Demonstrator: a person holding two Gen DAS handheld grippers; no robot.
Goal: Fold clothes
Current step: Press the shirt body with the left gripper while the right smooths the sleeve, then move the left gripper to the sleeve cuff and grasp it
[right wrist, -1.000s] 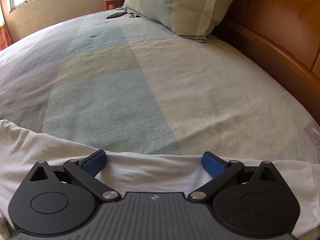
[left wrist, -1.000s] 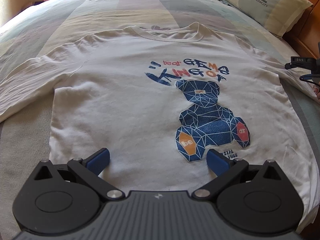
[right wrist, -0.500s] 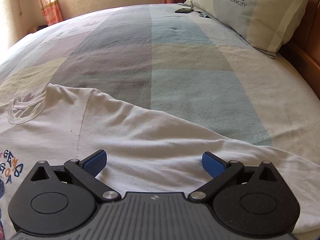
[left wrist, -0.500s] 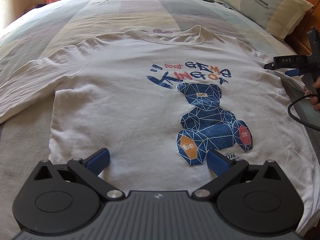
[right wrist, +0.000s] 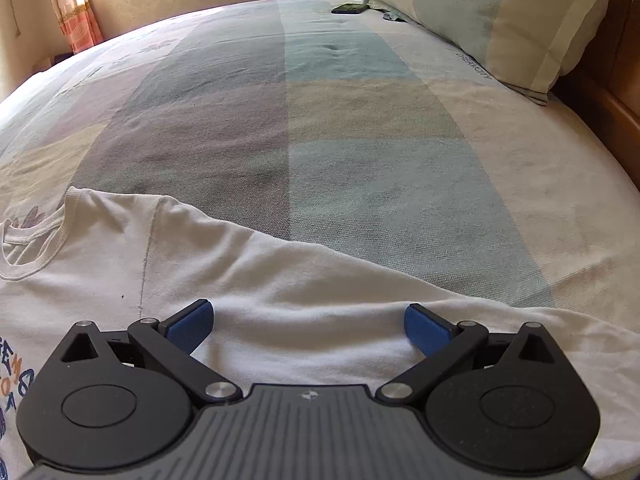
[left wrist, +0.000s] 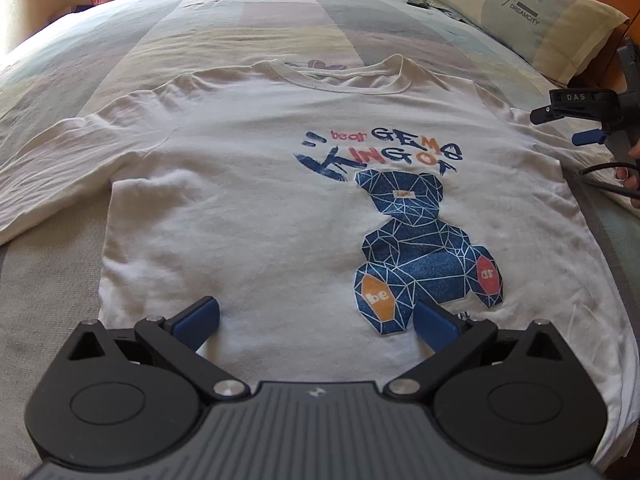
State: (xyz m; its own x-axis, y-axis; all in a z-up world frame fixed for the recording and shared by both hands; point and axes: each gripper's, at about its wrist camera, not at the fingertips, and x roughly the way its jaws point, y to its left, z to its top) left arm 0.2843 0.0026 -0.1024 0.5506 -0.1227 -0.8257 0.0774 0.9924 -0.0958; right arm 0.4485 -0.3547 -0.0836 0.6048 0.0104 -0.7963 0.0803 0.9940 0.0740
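Observation:
A white long-sleeved shirt (left wrist: 248,184) with a blue bear print (left wrist: 420,252) lies flat, front up, on the bed. My left gripper (left wrist: 316,320) is open and empty, low over the shirt's hem just left of the bear. My right gripper (right wrist: 308,324) is open and empty over the shirt's right sleeve (right wrist: 320,312) near the shoulder. It also shows at the right edge of the left wrist view (left wrist: 588,120). The collar (right wrist: 32,240) shows at the left of the right wrist view.
The striped bedspread (right wrist: 320,140) stretches beyond the shirt. A pillow (right wrist: 500,20) marked DREAMCITY lies at the far right by the wooden headboard (right wrist: 600,120). A dark phone (right wrist: 348,8) lies near the pillow. Curtains (right wrist: 76,12) hang at the far left.
My right gripper has swung left, from the far end of the sleeve to near the shoulder. My left gripper has tilted down slightly over the hem. Both stay open.

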